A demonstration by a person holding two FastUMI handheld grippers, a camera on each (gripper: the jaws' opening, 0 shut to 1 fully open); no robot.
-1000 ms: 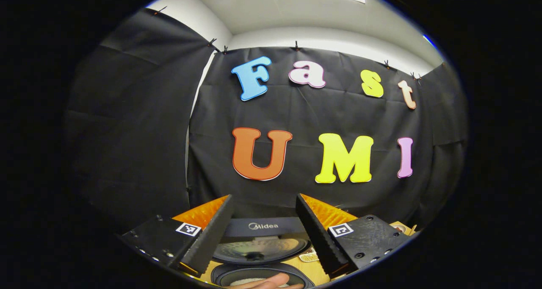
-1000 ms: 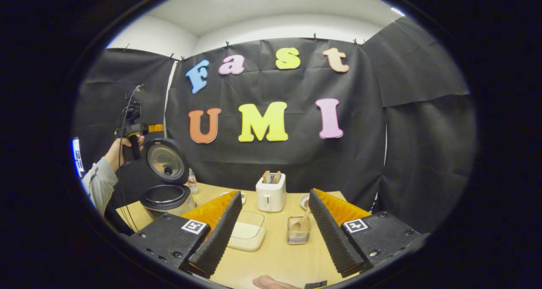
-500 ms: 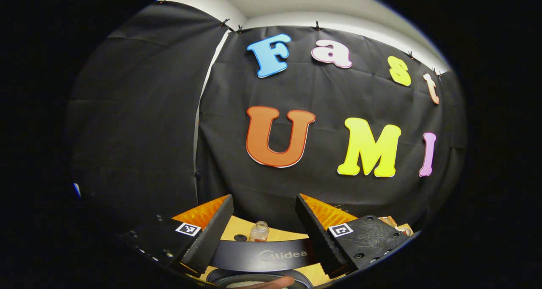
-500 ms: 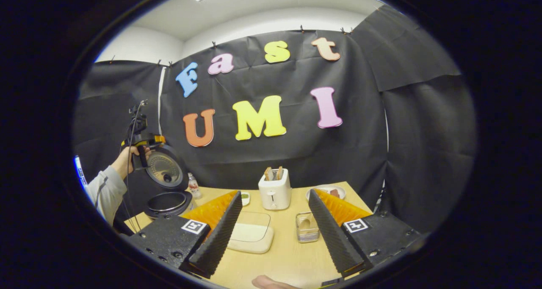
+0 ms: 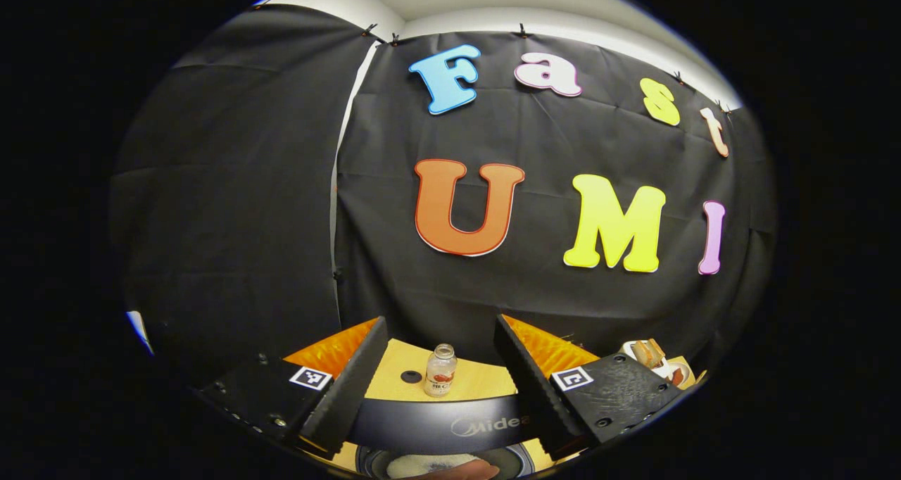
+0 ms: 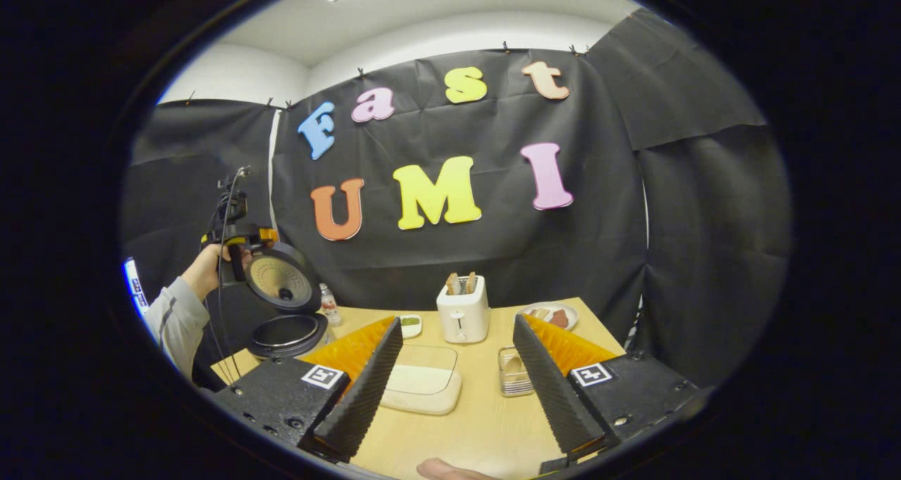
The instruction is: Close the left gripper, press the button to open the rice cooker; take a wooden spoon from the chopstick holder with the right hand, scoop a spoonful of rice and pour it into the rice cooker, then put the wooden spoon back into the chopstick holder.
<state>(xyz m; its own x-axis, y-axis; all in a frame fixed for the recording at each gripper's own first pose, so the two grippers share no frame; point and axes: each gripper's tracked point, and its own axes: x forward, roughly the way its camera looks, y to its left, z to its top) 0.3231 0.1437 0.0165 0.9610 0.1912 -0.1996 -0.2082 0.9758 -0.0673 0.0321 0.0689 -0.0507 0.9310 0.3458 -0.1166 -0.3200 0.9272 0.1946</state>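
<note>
Rice cooker open at the counter's left end

Rice cooker (image 6: pixel 285 329) stands with its lid (image 6: pixel 281 281) raised at the left end of the counter (image 6: pixel 479 424). The left gripper (image 6: pixel 236 234), held in a hand (image 6: pixel 204 272), hovers above the lid's top edge, fingers spread wide and empty. A small bottle (image 5: pixel 440 371) stands behind. Rightward come a toaster (image 6: pixel 462 313) and the chopstick holder (image 6: pixel 514 373). The right gripper (image 6: pixel 454 388) hangs over the counter, fingers wide apart, empty.

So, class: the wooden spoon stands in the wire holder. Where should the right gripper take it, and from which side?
Probably from above. The wooden spoon stands inside the wire holder, whose walls block its lower part. Lower the open right gripper over the end poking out.
</note>
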